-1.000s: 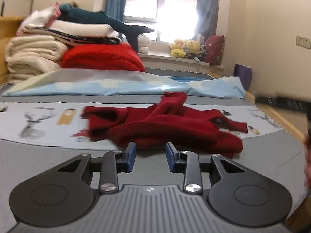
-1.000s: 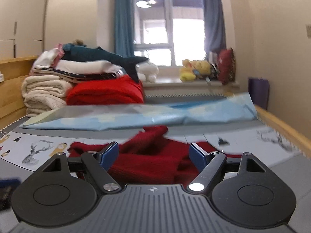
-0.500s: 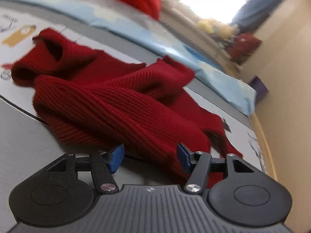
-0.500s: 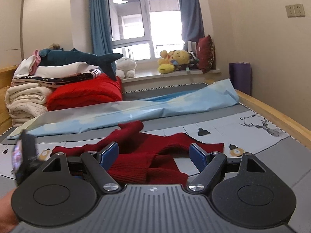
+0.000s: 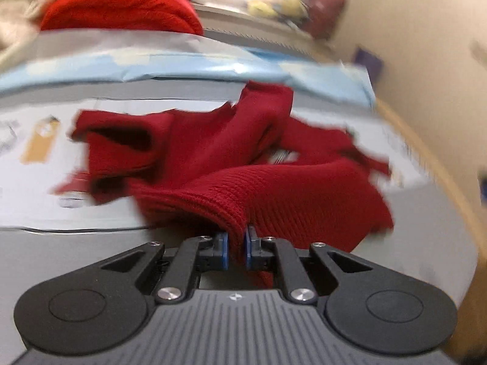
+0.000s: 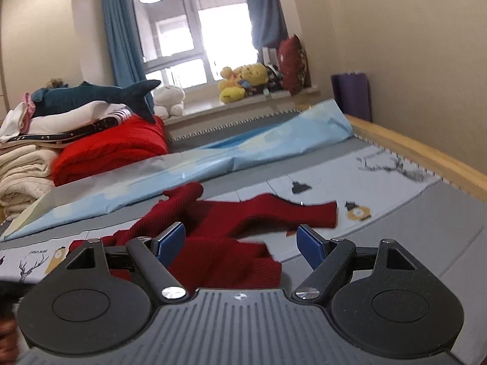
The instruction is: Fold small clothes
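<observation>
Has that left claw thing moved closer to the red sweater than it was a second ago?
Yes. The left gripper has advanced from the bare grey mat to the red sweater, its jaws closing on the near knit edge.

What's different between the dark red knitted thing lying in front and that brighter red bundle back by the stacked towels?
The dark red knit garment lies crumpled and spread out, its parts pointing different ways; the bright red blanket is neatly folded into a thick bundle. The garment is a deeper wine red, the blanket a vivid red. The left gripper is closing on the garment's ribbed edge; nothing grips the blanket, though other folded things lie on it. Both are red fabric on the same bed.
</observation>
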`<state>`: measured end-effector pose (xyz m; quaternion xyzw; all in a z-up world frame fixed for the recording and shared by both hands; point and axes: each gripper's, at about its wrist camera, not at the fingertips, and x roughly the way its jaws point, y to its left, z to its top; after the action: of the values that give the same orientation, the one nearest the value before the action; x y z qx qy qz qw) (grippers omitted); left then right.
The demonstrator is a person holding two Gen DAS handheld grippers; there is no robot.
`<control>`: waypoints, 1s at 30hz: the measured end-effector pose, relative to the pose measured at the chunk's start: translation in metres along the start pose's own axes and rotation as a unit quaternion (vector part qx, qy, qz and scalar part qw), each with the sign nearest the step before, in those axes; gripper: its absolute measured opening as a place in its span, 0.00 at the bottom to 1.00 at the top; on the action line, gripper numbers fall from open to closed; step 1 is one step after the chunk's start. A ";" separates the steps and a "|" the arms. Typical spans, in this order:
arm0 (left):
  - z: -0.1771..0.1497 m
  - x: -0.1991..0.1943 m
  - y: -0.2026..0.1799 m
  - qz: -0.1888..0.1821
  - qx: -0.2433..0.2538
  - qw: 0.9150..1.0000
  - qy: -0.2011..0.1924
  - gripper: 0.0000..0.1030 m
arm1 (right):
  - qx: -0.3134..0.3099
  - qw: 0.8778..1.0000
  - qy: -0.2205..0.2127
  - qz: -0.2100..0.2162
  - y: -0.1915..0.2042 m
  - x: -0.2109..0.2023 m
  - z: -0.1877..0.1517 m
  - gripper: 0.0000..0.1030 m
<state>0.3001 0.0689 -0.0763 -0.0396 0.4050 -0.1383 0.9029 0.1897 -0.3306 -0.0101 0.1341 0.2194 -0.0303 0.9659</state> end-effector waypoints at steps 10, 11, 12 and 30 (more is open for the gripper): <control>-0.068 -0.053 0.141 0.162 0.058 0.983 0.057 0.02 | 0.007 0.997 0.072 -0.012 0.018 0.051 -0.017 0.79; -0.072 -0.051 0.159 0.158 0.018 0.984 0.075 0.03 | 0.002 0.996 0.089 -0.012 0.021 0.062 -0.020 0.79; -0.075 -0.054 0.174 0.144 -0.012 0.986 0.088 0.04 | -0.001 0.994 0.104 -0.014 0.024 0.071 -0.025 0.79; -0.073 -0.003 0.189 0.071 -0.090 0.984 0.137 0.40 | -0.093 0.960 0.264 -0.007 0.069 0.184 -0.101 0.27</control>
<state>0.2845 0.2539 -0.1576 -0.0730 0.5377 -0.0413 0.8390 0.3216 -0.2367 -0.1605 0.0457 0.4698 0.0195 0.8814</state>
